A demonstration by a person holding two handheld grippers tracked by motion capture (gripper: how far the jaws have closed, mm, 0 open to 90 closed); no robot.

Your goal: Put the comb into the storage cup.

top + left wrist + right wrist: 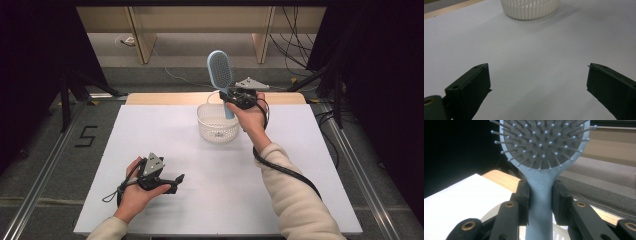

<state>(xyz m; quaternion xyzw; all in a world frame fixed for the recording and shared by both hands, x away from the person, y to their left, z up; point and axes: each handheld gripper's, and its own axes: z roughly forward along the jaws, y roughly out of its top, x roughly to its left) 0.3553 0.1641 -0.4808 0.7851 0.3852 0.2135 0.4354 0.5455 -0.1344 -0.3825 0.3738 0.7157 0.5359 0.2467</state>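
A light blue hairbrush (220, 71) stands upright above the white slotted basket (217, 129), its handle end reaching down into the basket. My right gripper (235, 98) is shut on the brush's handle (540, 197), just below the bristled grey head (544, 142), with a black pad pressed on each side. At the front left of the white table, my left gripper (175, 182) rests low in the person's hand. Its jaws stand wide apart over bare white surface (539, 82) with nothing between them. The basket's ribbed wall (530, 10) lies far ahead of them.
The white board (165, 150) covers a wooden table whose back edge (165, 98) shows behind it. Black cables trail from both grippers. Dark stands and cables lie on the floor at the far left and right.
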